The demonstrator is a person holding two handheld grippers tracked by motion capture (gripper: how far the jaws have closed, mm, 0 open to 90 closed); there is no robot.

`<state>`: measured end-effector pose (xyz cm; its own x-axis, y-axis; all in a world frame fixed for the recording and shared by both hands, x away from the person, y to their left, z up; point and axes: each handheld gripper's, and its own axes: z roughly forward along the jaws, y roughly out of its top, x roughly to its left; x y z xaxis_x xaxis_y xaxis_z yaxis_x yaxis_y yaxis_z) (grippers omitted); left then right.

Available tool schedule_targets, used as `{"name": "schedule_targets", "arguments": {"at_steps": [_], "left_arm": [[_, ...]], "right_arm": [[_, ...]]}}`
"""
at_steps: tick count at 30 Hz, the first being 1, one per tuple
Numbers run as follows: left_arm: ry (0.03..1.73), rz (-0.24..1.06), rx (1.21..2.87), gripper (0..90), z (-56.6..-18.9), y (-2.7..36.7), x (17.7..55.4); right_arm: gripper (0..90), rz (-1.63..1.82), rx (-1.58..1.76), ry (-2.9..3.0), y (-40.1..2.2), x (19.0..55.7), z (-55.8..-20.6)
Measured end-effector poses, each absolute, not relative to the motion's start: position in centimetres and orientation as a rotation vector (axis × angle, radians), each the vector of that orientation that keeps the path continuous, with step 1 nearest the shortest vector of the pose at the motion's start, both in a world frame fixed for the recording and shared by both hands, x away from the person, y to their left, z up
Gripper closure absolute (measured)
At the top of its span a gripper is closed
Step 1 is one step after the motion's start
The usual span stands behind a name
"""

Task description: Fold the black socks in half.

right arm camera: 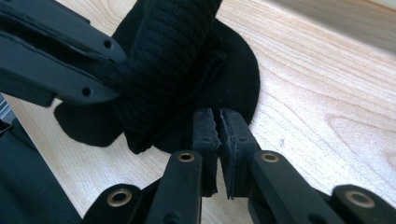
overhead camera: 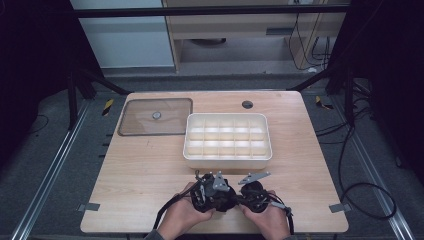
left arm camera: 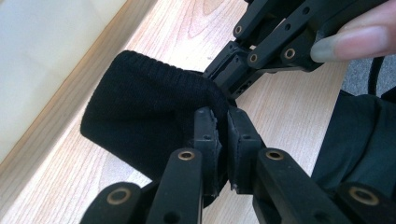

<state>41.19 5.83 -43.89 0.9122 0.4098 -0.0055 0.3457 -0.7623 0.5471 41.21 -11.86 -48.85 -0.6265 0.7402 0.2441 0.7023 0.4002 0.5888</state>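
Pinching black knit sock point(left arm camera: 140, 116) | left claw point(left arm camera: 223, 122) clamped on it | right claw point(right arm camera: 219, 122) clamped on it too

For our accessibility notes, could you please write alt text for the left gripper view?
The left gripper pinches the edge of a black knitted cloth lying on the wooden table. The right gripper grips the same edge from the opposite side.

Table: light wood top point(overhead camera: 150, 165), round grommet hole point(overhead camera: 247, 104) at far edge
Floor: grey carpet point(overhead camera: 45, 165), metal rails point(overhead camera: 50, 170) either side
Frame: black struts point(overhead camera: 95, 80)
Back: pale cabinet point(overhead camera: 230, 30), loose cables point(overhead camera: 360, 150) right
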Motion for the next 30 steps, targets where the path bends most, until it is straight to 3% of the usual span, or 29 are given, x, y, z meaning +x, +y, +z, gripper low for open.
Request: {"name": "schedule_targets", "arguments": {"at_steps": [15,30], "left_arm": [[0.530,0.130,2.548,83.3,-44.6,4.4,41.6],[0.527,0.117,2.562,82.8,-44.8,3.1,41.9]], "right_arm": [[82.8,1.087,1.403,2.483,-15.7,41.0,-47.7],[81.4,1.082,1.425,2.455,-16.9,41.2,-47.6]]}}
